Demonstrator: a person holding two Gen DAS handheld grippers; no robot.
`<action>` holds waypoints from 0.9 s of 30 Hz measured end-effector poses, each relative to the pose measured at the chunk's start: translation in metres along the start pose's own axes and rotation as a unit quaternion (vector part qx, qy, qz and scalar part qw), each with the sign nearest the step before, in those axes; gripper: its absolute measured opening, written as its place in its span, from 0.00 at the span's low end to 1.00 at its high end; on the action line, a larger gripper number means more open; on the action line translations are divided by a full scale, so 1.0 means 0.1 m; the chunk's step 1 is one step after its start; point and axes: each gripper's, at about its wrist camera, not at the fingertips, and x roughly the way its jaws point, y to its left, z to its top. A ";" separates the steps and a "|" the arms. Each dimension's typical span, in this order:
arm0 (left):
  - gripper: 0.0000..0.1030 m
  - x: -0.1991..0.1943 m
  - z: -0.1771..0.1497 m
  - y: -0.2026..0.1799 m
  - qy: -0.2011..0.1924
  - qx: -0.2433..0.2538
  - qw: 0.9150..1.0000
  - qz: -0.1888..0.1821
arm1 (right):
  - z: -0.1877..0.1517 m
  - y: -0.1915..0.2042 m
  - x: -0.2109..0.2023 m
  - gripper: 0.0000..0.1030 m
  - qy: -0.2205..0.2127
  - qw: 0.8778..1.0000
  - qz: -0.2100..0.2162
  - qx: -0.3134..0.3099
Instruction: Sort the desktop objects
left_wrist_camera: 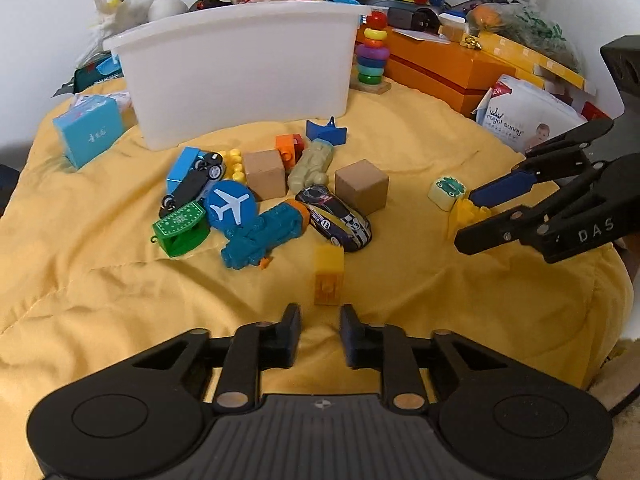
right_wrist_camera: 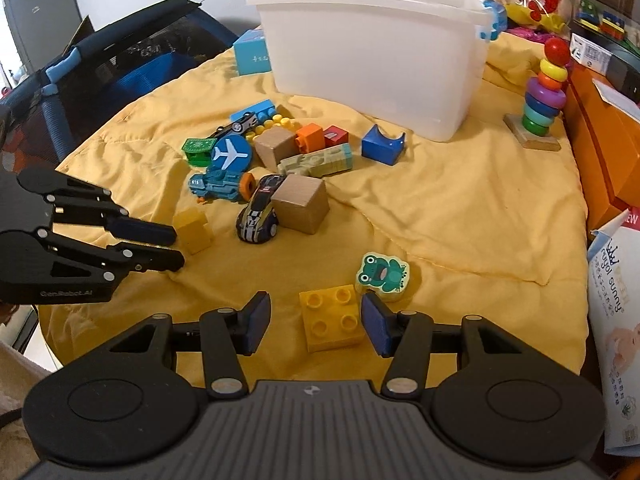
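A yellow four-stud brick (right_wrist_camera: 331, 317) lies on the yellow cloth between the fingers of my right gripper (right_wrist_camera: 316, 322). That gripper is open: the left pad stands clear of the brick and the right pad is close against its side. The left wrist view shows the same brick (left_wrist_camera: 466, 216) inside the right gripper (left_wrist_camera: 468, 218). My left gripper (left_wrist_camera: 320, 318) is open by a narrow gap with nothing in it, and a small yellow brick (left_wrist_camera: 329, 276) sits just ahead of its tips. A white bin (left_wrist_camera: 240, 72) stands at the back.
A heap of toys lies mid-cloth: toy car (left_wrist_camera: 336, 218), teal toy (left_wrist_camera: 262, 236), wooden cubes (left_wrist_camera: 362, 192), airplane disc (left_wrist_camera: 229, 208), green piece (left_wrist_camera: 180, 228). A frog block (right_wrist_camera: 382, 274) sits beside the right gripper. Ring stacker (right_wrist_camera: 542, 96), orange boxes (left_wrist_camera: 448, 64) and a wipes pack (right_wrist_camera: 618, 320) line the right.
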 end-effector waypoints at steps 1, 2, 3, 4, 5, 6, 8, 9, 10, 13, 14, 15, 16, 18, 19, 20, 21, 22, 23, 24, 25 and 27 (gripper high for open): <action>0.37 -0.02 0.02 -0.01 -0.003 0.001 1.000 0.004 | 0.00 0.00 0.00 0.53 0.000 1.000 0.000 -0.001; 0.39 -0.03 0.05 -0.01 -0.008 0.005 1.000 0.006 | -0.01 0.00 0.00 0.53 0.000 1.000 0.000 -0.001; 0.40 -0.05 0.08 -0.03 -0.014 0.012 1.000 0.009 | -0.01 0.00 0.00 0.53 0.000 1.000 0.001 -0.001; 0.40 -0.06 0.13 -0.06 -0.022 0.021 0.999 0.014 | 0.00 0.00 0.00 0.53 0.000 1.000 0.001 0.000; 0.41 -0.08 0.18 -0.09 -0.030 0.029 0.999 0.015 | 0.00 -0.01 0.00 0.53 0.000 1.000 0.001 0.001; 0.42 -0.08 0.25 -0.11 -0.038 0.034 0.999 0.016 | -0.01 -0.01 0.00 0.53 -0.001 1.000 0.001 0.003; 0.42 -0.05 0.35 -0.11 -0.046 0.033 0.998 0.014 | -0.01 -0.02 -0.01 0.53 -0.001 1.000 0.001 0.006; 0.33 -0.01 0.40 -0.10 -0.042 0.029 0.999 0.013 | -0.02 -0.02 -0.01 0.53 -0.001 1.000 0.001 0.008; 0.18 0.03 0.43 -0.09 -0.031 0.026 0.999 0.013 | -0.02 -0.02 -0.02 0.53 -0.001 1.000 0.001 0.010; 0.14 0.11 0.40 -0.06 -0.005 0.020 1.000 0.007 | -0.05 -0.04 -0.03 0.53 0.001 1.000 -0.002 0.018; 0.13 0.10 0.37 -0.06 -0.002 0.019 1.000 0.004 | -0.05 -0.05 -0.03 0.53 0.002 1.000 -0.002 0.021; 0.13 0.07 0.33 -0.06 0.003 0.019 1.000 0.002 | -0.06 -0.05 -0.04 0.53 0.002 1.000 -0.003 0.023; 0.13 0.03 0.28 -0.06 0.006 0.021 1.000 0.002 | -0.07 -0.06 -0.04 0.53 0.002 1.000 -0.003 0.024; 0.13 -0.03 0.19 -0.05 0.011 0.018 1.000 0.001 | -0.07 -0.07 -0.04 0.53 0.003 1.000 -0.003 0.026; 0.13 -0.07 0.15 -0.05 0.010 0.015 1.000 0.002 | -0.07 -0.06 -0.04 0.53 0.004 1.000 -0.003 0.025; 0.13 -0.10 0.12 -0.04 0.012 0.012 1.000 0.003 | -0.07 -0.06 -0.04 0.53 0.004 1.000 -0.002 0.024; 0.16 -0.12 0.10 -0.03 0.012 0.009 1.000 0.004 | -0.08 -0.05 -0.04 0.53 0.004 1.000 -0.001 0.023; 0.16 -0.14 0.09 -0.03 0.010 0.008 1.000 0.005 | -0.07 -0.04 -0.04 0.53 0.004 1.000 0.000 0.021; 0.17 -0.15 0.08 -0.02 0.007 0.006 1.000 0.005 | -0.07 -0.04 -0.04 0.53 0.005 1.000 0.001 0.019; 0.27 -0.15 0.06 -0.03 0.007 0.005 1.000 0.007 | -0.07 -0.03 -0.04 0.54 0.006 1.000 0.000 0.018; 0.37 -0.14 0.06 -0.03 0.007 0.006 1.000 0.009 | -0.07 -0.03 -0.04 0.56 0.005 1.000 0.000 0.016; 0.39 -0.11 0.05 -0.05 0.006 0.008 1.000 0.012 | -0.06 -0.03 -0.02 0.57 0.005 1.000 0.000 0.013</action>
